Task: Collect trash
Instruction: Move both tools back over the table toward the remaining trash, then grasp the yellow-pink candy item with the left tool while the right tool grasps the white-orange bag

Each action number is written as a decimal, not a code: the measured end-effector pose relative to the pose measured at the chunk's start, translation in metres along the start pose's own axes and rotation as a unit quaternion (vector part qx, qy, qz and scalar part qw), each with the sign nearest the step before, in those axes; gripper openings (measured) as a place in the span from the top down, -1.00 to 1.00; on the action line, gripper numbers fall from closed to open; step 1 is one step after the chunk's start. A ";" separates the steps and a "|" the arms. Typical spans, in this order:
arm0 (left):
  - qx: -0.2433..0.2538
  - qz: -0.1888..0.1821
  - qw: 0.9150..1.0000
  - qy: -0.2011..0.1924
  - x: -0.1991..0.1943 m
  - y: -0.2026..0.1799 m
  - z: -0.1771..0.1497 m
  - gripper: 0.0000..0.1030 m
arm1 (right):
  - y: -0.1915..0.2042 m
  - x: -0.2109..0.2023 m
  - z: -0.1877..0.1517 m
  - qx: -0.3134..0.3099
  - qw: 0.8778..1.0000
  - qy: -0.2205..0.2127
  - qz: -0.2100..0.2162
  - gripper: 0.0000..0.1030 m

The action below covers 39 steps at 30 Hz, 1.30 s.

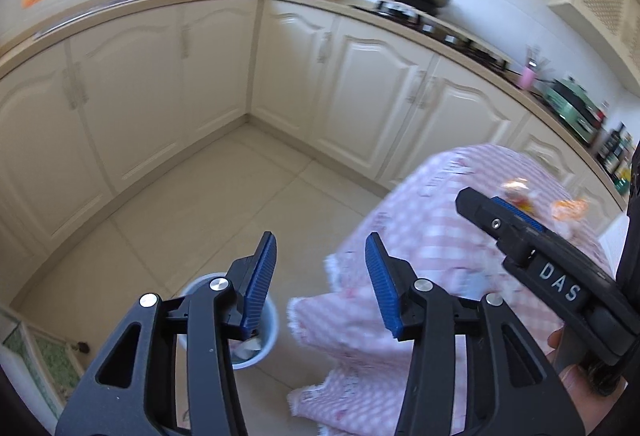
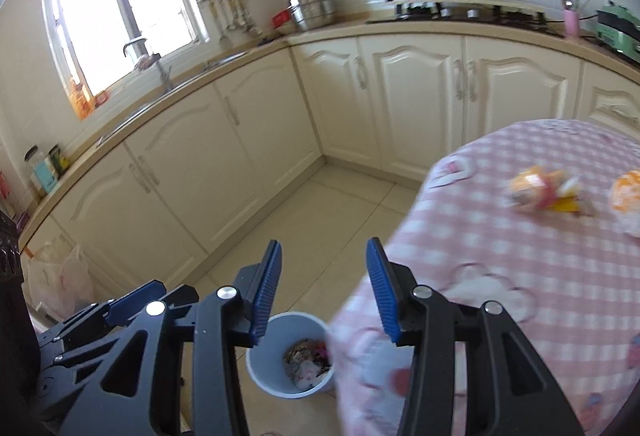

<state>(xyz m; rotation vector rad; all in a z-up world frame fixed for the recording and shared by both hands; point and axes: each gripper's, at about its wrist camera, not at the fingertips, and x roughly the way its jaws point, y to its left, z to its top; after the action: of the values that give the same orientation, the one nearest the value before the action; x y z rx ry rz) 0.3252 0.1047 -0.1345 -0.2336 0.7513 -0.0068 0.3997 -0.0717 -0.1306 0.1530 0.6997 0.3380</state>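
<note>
Both the left gripper [image 1: 321, 276] and the right gripper [image 2: 324, 286] hang spread and empty above the bin [image 2: 280, 388] at lower centre, apparently poised for wrappers [image 2: 540, 192] on the table [image 2: 520, 276] at right.

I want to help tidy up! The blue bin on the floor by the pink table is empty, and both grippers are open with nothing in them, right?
Not quite: the blue bin is not empty. The right wrist view shows crumpled trash lying inside it. The rest holds: it stands on the floor beside the pink table, and the left gripper and right gripper are both open, holding nothing.
</note>
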 end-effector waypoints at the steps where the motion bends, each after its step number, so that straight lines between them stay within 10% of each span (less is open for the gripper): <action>1: 0.011 -0.009 1.000 -0.001 0.001 -0.015 0.001 0.10 | -0.012 -0.008 0.003 0.005 1.000 -0.007 -0.007 0.14; 18: 0.115 -0.099 0.988 0.010 0.055 -0.179 0.019 -0.33 | -0.222 -0.088 0.013 0.155 0.973 -0.071 -0.158 -0.21; 32: 0.131 -0.099 0.986 0.018 0.116 -0.220 0.038 -0.33 | -0.295 -0.038 0.024 0.276 0.948 -0.047 -0.149 -0.31; 39: 0.132 -0.118 0.984 0.037 0.128 -0.225 0.040 0.38 | -0.290 -0.016 0.026 0.246 0.961 -0.024 -0.123 -0.04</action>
<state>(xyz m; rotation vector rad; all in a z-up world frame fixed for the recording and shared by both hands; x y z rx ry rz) 0.4629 -0.1177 -0.1445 -0.0675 0.7840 -0.3396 0.4784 -0.3492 -0.1733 0.5410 0.7354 -0.0841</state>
